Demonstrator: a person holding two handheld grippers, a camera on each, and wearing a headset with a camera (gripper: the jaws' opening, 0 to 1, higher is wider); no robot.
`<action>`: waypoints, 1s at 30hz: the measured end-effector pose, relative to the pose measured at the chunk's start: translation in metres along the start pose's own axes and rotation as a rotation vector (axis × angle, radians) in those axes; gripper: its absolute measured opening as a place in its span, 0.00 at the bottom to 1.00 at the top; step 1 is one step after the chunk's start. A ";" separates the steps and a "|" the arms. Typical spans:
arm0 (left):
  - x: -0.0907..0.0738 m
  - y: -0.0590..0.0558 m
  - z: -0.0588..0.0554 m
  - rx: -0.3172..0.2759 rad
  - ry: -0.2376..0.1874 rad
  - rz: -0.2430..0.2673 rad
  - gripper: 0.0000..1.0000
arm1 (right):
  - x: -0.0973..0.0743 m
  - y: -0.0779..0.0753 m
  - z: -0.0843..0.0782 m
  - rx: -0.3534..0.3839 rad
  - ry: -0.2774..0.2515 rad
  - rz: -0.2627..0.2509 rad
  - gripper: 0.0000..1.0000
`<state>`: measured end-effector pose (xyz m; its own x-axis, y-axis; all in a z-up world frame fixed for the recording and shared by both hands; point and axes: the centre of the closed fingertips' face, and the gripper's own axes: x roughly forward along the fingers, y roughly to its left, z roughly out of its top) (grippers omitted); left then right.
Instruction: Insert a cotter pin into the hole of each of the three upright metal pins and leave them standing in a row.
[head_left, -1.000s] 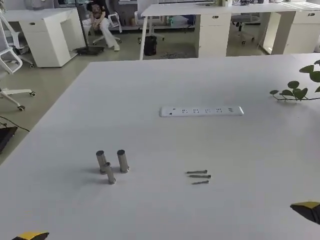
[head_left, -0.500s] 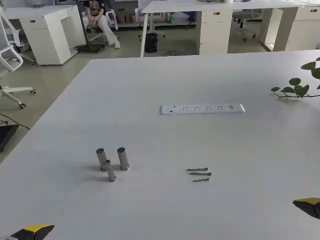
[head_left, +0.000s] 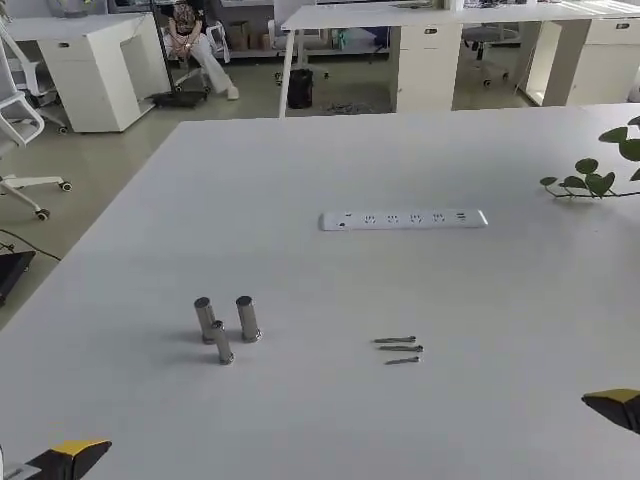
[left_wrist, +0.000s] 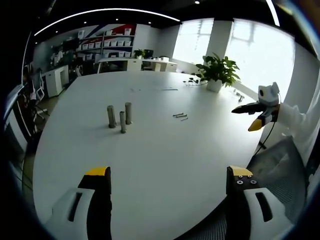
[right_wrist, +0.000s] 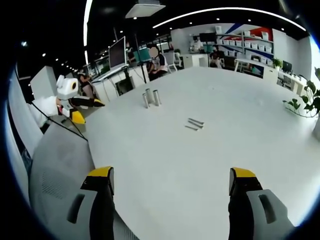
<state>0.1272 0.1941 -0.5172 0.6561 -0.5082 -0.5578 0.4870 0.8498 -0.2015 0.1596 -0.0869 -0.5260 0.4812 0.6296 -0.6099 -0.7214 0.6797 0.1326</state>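
Observation:
Three upright metal pins (head_left: 226, 326) stand bunched in a small triangle on the white table (head_left: 330, 420), left of centre; they also appear as pins (left_wrist: 120, 117) and pins (right_wrist: 151, 97). Three thin cotter pins (head_left: 399, 349) lie side by side to their right, also seen as cotter pins (left_wrist: 180, 116) and cotter pins (right_wrist: 194, 123). My left gripper (left_wrist: 167, 185) is open and empty at the near table edge; its yellow tip (head_left: 70, 455) shows bottom left. My right gripper (right_wrist: 172, 182) is open and empty, its tip (head_left: 615, 405) at the right edge.
A white power strip (head_left: 404, 220) lies across the table's middle, beyond the pins. A leafy plant sprig (head_left: 598, 170) reaches in at the far right. Desks, chairs and a seated person (head_left: 192, 40) are past the table's far edge.
The head camera shifted slightly. Both gripper tips have edged a little up into the bottom corners of the head view. Pins and cotter pins have not moved.

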 end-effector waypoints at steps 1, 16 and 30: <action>0.000 0.000 0.001 0.001 -0.003 0.000 0.96 | 0.000 0.001 -0.001 0.000 0.003 0.000 0.94; 0.019 0.022 0.015 0.061 -0.004 -0.014 0.86 | 0.000 -0.001 0.001 -0.015 0.029 -0.016 0.93; 0.064 0.072 0.048 0.109 -0.060 0.033 0.51 | 0.003 -0.003 -0.007 0.012 0.055 -0.030 0.92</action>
<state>0.2322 0.2157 -0.5287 0.7045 -0.4908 -0.5126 0.5226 0.8475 -0.0933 0.1597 -0.0903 -0.5337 0.4740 0.5876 -0.6558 -0.7007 0.7027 0.1232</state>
